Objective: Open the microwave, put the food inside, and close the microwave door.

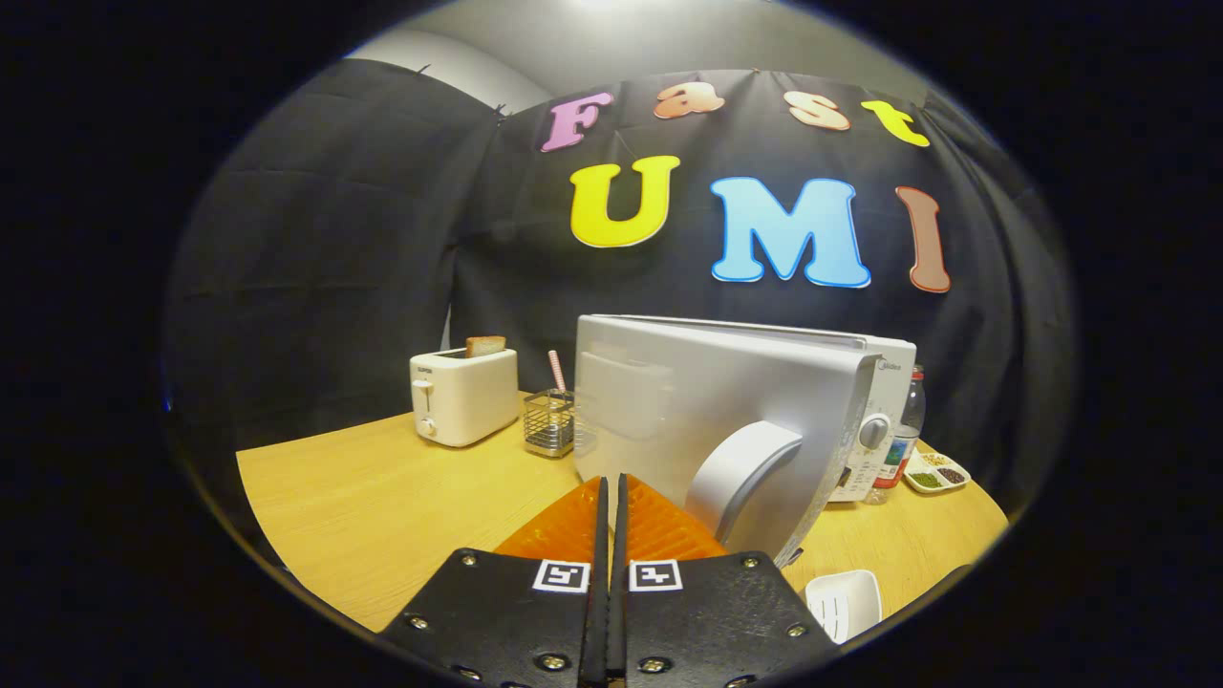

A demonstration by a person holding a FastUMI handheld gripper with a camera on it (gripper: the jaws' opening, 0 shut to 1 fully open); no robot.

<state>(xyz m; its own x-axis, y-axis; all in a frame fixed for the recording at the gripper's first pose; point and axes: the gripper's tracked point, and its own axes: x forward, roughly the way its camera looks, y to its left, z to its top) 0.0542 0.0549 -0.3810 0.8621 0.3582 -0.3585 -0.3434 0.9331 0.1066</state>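
Microwave (pixel 764 401) stands toward the table's (pixel 382 497) far right edge, door swung open toward the fingers (pixel 609 497), its curved handle (pixel 740 468) just ahead of them. Likely heavy, rigid; handle is the grip point. Long axis runs along the far edge. Fingers pressed together, holding nothing.

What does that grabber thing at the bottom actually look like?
The gripper has two translucent orange fingers with black inner edges, closed together. Behind them sit two black plates fixed with silver screws, each carrying a small square black-and-white marker.
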